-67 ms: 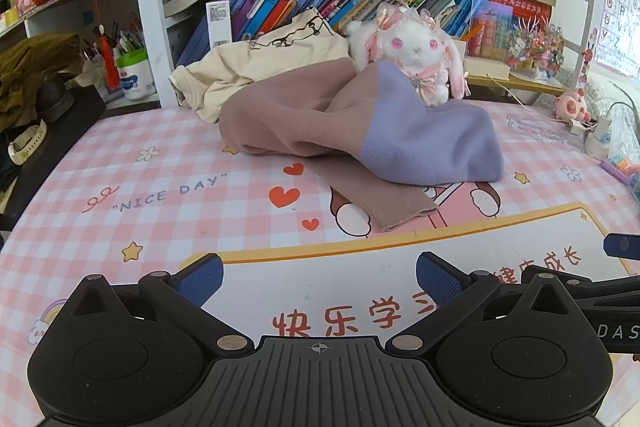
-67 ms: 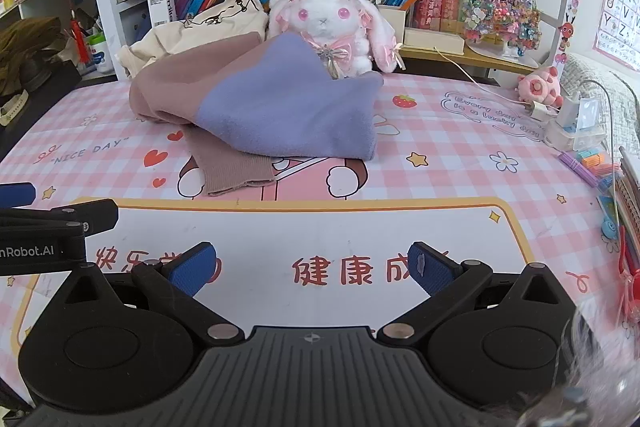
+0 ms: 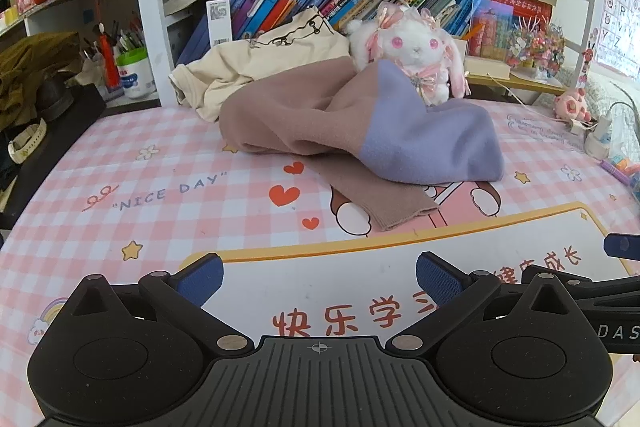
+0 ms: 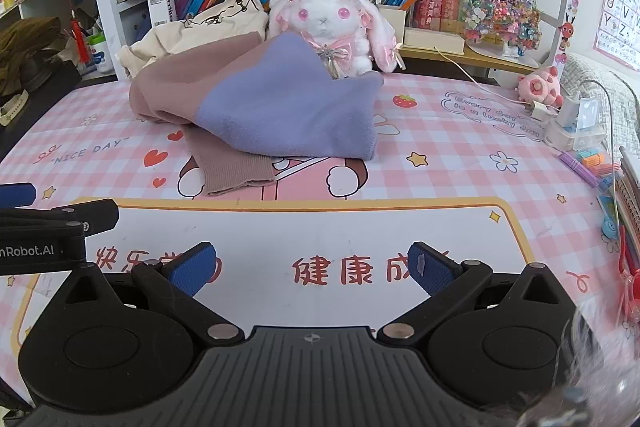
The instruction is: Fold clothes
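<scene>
here the left gripper [image 3: 318, 275] hangs over the white panel of the pink checked desk mat [image 3: 120, 187], jaws spread wide and holding nothing. the right gripper [image 4: 312, 267] sits just beside it, equally released and empty. well beyond both, a crumpled mauve and lilac sweater [image 4: 260, 103] lies heaped on the mat, one sleeve trailing forward, touching a white plush rabbit [image 4: 332, 27] and a cream garment [image 3: 256, 67] behind.

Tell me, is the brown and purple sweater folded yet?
Not folded. The sweater lies bunched in a heap on the desk mat, one sleeve trailing out.
</scene>
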Tool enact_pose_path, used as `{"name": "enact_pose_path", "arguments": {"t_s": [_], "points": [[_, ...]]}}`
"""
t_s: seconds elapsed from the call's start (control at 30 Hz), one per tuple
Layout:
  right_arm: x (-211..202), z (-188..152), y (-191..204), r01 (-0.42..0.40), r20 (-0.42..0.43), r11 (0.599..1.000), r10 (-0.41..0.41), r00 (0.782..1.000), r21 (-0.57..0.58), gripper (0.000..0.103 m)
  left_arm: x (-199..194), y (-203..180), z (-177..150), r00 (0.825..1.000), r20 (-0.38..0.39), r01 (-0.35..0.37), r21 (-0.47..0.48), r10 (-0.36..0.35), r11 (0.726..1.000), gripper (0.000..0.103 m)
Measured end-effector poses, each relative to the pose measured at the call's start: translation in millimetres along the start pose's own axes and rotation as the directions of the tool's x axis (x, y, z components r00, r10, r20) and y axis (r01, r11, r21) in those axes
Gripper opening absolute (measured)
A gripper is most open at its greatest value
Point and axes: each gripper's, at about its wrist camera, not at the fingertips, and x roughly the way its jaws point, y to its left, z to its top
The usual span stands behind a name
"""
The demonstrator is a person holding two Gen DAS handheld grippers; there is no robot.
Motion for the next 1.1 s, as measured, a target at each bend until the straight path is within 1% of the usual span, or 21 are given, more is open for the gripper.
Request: {"name": "enact_pose_path", "arguments": {"t_s": [0.1,0.23,0.47,0.57,1.1], "points": [[-0.5,-0.1,0.1,0.001,-0.002,1.0,-0.001,1.0,-0.001,0.103,-0.9,4.7,3.3,1.0,-0.011,0.013,-0.018,-0.013,1.0,0.103],[0.8,0.0,0.1,0.001,-0.001,1.0,-0.001,1.0,-0.001,0.103,2.0,-0.9,2.4,1.0,-0.013,0.007,-0.015,-0.007,1.0,0.103],[0.4,-0.6,-2.4,0.002,-0.005,1.0,-0.002,1.0,0.008,0.103,2.7,0.3,-0.4,1.0,-0.015,0.002,-0.015,-0.002,1.0,0.103],[1.2,0.3,-2.7,-0.002,-0.006,1.0,0.002,1.0,0.008,0.103,2.9,-0.6,-0.1,1.0,-0.014,-0.015,-0.018,0.015,1.0,0.103],[2.8,1.4,-4.5,-0.005,-0.005,1.0,0.006,1.0,0.006,0.103,3.9,2.0,1.3,0.999,-0.023,-0.025,-0.045,0.024,0.999,0.103]]}}
